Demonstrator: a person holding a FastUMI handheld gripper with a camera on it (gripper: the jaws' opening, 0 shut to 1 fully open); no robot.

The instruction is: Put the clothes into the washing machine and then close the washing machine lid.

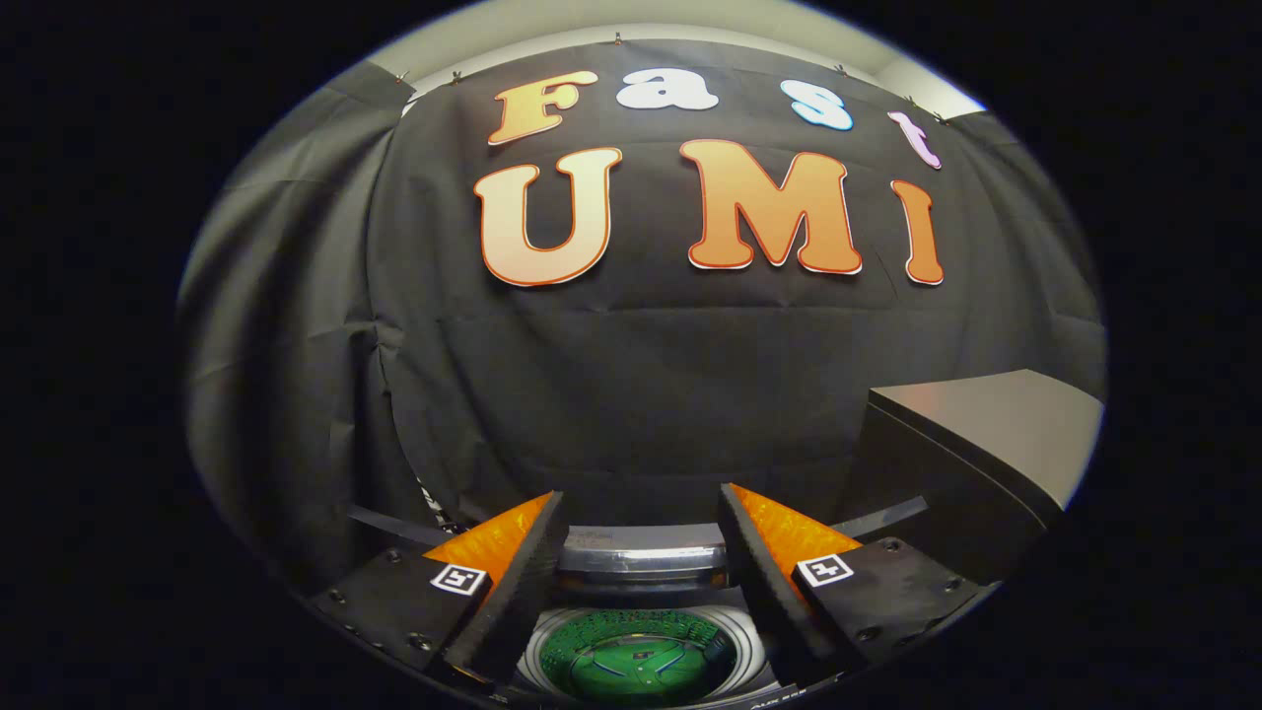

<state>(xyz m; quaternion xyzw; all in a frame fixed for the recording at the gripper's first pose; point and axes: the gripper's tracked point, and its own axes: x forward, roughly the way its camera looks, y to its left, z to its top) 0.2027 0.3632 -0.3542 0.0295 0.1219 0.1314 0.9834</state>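
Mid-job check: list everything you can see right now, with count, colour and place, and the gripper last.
Washer: one, grey-silver, below and just ahead of the fingers, lid open.
Drum: one, green inside, seen between the fingers from above; I cannot make out any clothes in it.
Table: one, grey top with dark sides, beyond the right finger.
Wall cloth: one, black, draped behind everything.
Gripper: one, black with orange fingers, open and holding nothing, over the washer's opening.
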